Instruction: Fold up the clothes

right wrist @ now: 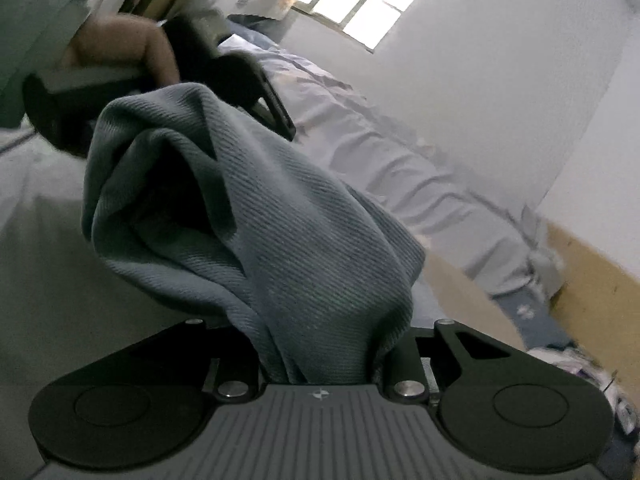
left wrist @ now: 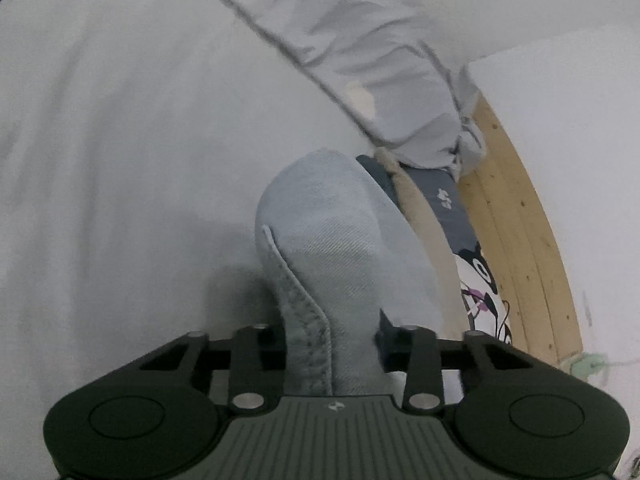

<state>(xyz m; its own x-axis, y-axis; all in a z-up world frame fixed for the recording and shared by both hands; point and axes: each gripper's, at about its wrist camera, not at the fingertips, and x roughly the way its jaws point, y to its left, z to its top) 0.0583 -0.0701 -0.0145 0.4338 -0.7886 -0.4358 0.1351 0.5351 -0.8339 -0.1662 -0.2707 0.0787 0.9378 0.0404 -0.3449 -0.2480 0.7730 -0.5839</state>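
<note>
Between both sets of jaws, pale blue denim garment (left wrist: 340,240) (right wrist: 256,216), bunched. Left gripper (left wrist: 334,344) narrow, pinching a hemmed fold over white bedsheet (left wrist: 120,160). Right gripper (right wrist: 320,344) narrow, clamping another bunch. At two o'clock, rumpled quilt (right wrist: 400,168); at eleven, perhaps a person's arm (right wrist: 148,52).

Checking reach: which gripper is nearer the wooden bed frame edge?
Left, as far as the views show. The left gripper, shut on light denim, sits beside the wooden bed frame. The right gripper, holding denim too, sees it farther off.
</note>
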